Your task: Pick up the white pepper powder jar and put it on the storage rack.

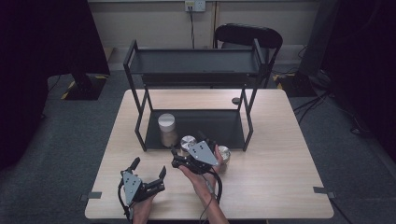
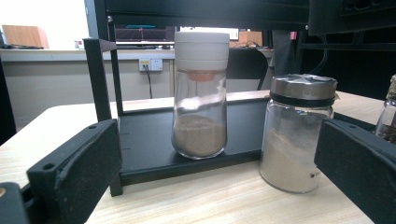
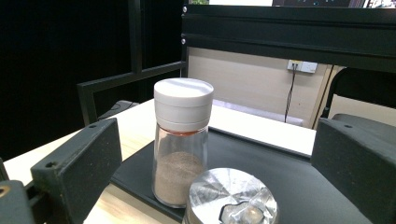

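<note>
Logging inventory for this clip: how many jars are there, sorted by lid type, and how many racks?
White-lidded jar: 1
Metal-lidded jars: 2 (one by the rack's front edge, one beside the right hand)
Black two-tier rack: 1
Total: 4

Jars [image 1: 187, 142] crowding the rack [image 1: 140, 126] front, seemingly

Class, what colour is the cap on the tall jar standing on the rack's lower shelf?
White; the cap shows best in the right gripper view.
</note>
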`<state>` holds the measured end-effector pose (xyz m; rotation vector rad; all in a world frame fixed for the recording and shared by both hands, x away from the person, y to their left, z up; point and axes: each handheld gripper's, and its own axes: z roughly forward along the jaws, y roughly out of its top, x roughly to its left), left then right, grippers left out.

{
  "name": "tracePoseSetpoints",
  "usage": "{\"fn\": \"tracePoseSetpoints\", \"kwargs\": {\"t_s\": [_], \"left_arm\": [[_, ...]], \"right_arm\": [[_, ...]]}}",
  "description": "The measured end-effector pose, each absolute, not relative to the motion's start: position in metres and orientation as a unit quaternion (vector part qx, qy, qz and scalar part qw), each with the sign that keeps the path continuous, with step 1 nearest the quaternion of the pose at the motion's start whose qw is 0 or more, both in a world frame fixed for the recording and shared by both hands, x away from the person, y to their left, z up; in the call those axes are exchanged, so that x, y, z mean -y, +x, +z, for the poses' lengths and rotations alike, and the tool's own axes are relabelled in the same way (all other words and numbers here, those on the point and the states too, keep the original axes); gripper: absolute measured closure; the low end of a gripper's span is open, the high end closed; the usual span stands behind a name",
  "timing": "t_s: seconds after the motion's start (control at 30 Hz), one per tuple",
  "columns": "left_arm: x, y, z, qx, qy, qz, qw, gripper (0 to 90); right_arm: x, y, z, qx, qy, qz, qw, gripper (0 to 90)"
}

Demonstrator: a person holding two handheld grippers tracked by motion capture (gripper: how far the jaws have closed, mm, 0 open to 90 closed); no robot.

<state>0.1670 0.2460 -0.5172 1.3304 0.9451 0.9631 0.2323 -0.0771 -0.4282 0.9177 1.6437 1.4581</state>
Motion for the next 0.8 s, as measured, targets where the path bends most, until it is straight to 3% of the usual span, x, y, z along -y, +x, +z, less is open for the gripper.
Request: {"fn": "tracePoseSetpoints", "kwargs": {"t_s": [0.8], "left_arm": [[-0.246,0.167,-0.517,-0.405,0.570,0.413,0.583,0.0]], "right_arm": [[0.076,0.250,-0.433,-0.649,0.383,0.560,0.344,2.8]]}}
